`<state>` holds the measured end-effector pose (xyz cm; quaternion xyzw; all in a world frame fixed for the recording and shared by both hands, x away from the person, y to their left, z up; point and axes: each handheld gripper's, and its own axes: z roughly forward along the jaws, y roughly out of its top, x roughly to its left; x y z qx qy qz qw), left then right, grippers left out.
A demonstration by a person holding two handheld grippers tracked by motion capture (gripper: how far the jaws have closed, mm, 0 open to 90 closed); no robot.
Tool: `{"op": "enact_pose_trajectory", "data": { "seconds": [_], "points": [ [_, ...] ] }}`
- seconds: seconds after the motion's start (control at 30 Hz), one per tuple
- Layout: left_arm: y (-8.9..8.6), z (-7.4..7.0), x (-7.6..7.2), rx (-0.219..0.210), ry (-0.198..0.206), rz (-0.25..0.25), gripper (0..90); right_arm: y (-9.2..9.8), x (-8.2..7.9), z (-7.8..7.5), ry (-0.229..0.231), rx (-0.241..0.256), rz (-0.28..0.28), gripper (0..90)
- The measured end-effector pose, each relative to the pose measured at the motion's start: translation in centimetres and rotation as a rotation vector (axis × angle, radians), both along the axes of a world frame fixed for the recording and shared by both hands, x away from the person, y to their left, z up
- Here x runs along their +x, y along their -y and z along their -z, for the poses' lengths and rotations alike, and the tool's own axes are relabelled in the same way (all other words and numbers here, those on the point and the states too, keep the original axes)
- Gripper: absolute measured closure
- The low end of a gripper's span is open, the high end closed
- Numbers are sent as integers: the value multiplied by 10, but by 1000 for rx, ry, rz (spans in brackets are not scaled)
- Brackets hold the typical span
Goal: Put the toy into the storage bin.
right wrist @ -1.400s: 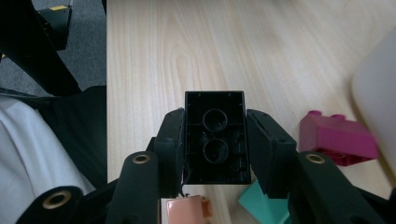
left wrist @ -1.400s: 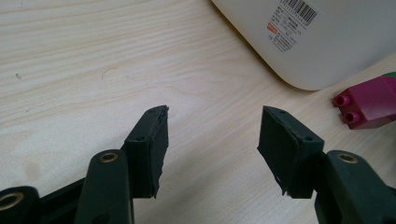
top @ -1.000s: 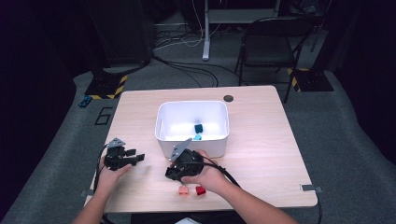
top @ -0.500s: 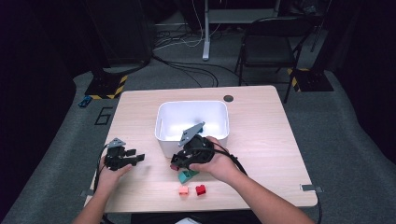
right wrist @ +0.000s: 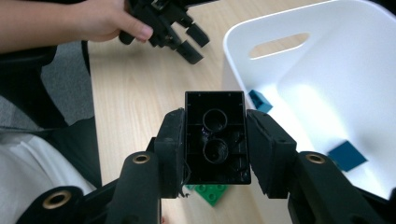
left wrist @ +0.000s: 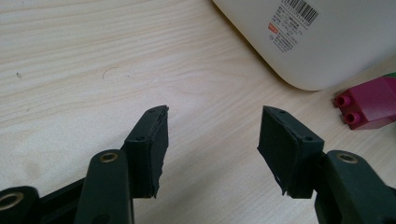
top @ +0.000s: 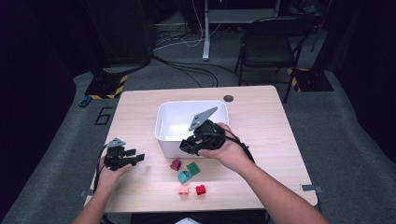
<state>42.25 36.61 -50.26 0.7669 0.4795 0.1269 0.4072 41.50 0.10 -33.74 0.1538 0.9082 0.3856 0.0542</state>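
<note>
Jaws of the right gripper (right wrist: 215, 140) are clamped on a black brick (right wrist: 215, 135), hollow underside turned to the camera, so it's a proper grip from both sides. In the high view that gripper (top: 189, 147) is held just over the front rim of the white bin (top: 161, 126), which is parked around the middle of the tabletop (top: 261, 135). Two blue bricks (right wrist: 346, 155) can be seen on the bin floor in the right gripper view, and a green brick (right wrist: 211, 192) is peeking out from below the jaws.

In front of the bin, toward the near edge of the tabletop, a loose bunch is scattered: a maroon brick (top: 175, 164), the green one (top: 193, 168), a teal brick (top: 184, 177), a pink brick (top: 183, 190) and a red brick (top: 200, 189). Nothing is sitting between the held brick and the bin opening.

Left gripper (top: 135, 158) is kept low near the left edge of the tabletop, jaws spread wide with nothing in them, bare wood between them. The maroon brick (left wrist: 366, 102) is seen beyond it, just beside the bin wall (left wrist: 336, 42).
</note>
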Motion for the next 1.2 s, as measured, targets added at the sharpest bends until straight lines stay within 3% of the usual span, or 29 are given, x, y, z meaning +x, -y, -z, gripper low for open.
{"op": "enact_pose_trajectory", "data": {
  "seconds": [0.33, 0.57, 0.83, 1.2],
  "points": [
    [-1, 0, 0, -4, -1, 0, 423, 14, 31, -7, 15, -13, 99, 586],
    [-1, 0, 1, -4, -12, 6, 422, 15, 54, -1, 24, -17, 140, 586],
    [-1, 1, 1, -7, -12, 7, 422, 5, 81, 13, -2, -35, 183, 585],
    [-1, 1, 1, -11, -13, 10, 422, -16, 106, 29, -11, -27, 188, 585]
  ]
}}
